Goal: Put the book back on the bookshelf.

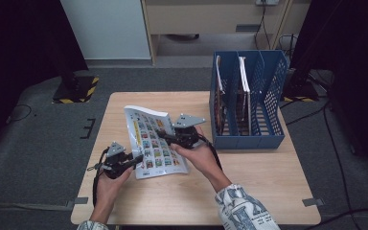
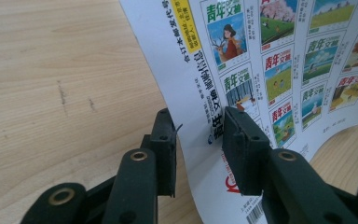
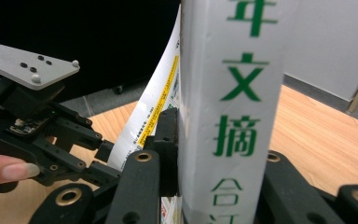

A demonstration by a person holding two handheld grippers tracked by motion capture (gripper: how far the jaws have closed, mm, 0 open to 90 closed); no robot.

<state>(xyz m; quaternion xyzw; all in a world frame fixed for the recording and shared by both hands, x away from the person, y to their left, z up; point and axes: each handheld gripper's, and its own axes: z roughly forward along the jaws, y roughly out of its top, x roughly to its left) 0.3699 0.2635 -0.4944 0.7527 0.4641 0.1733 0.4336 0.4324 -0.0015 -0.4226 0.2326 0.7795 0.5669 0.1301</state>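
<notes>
On the worktop [image 1: 249, 167], the blue file rack [image 1: 249, 96] at far right is probably where your magazine [image 1: 153, 141] goes. It's lifted at centre: your right hand-held gripper [image 1: 165, 137] clamps its spine to steer; your left hand-held gripper [image 1: 133, 160] pinches its near edge, steadying it.
</notes>
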